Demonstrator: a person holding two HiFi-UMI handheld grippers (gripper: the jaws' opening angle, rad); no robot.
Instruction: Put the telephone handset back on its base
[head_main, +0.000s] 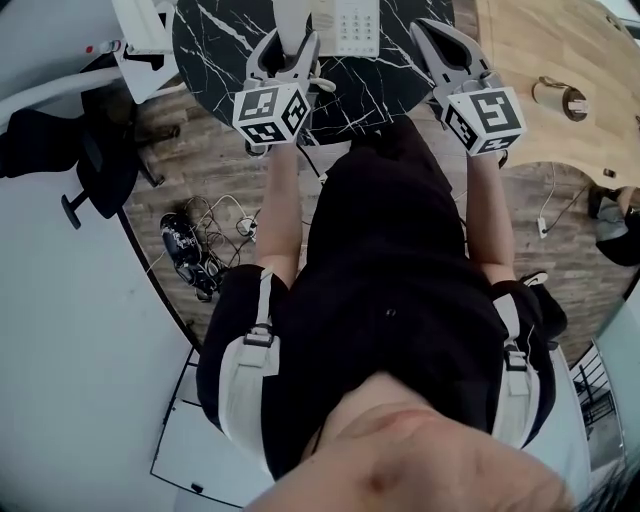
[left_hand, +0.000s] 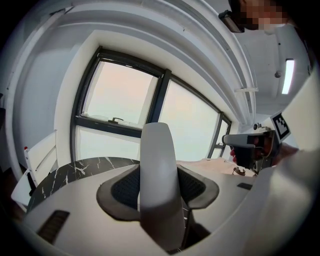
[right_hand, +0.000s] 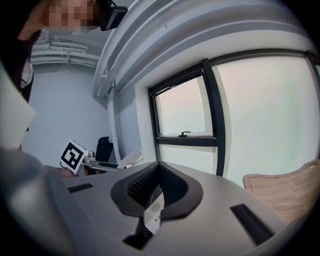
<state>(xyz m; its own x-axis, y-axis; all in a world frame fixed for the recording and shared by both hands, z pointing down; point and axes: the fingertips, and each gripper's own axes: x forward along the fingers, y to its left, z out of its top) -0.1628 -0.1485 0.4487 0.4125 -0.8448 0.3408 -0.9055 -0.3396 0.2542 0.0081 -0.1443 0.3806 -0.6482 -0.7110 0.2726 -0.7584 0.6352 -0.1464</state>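
Black marble worktop (head_main: 215, 40) sits at the top of the head view, w/ a pale wood worktop (head_main: 540, 40) off to its right. On the marble is the white base (head_main: 347, 25), keypad facing up. It's cut by the frame edge, so the cradle isn't fully in view.

The handset (left_hand: 159, 175) isn't home yet, as far as the pics show. The left tool (head_main: 289, 45) is pinching it, both dark pads pressed on its sides. In the left gripper view it stands upright btw the jaws, against the window, so it's prob. lifted clear of the cradle. In the head view it shows as a white strip running up from that tool, just beside the base's left edge. Whether its far end touches the base can't be told.

The right tool (right_hand: 159, 167) has its jaws pressed together w/ nothing in them. A bit of white perforated plastic, prob. the base, shows through the gap beneath. It hangs over the worktop's right side, apart from the base.

Progress: pickup done, handset carried to the base. Left to do: line it up over the cradle, lower it flat, seat it, then let the left tool go. Main risk looks like a tilted or half-seated handset.
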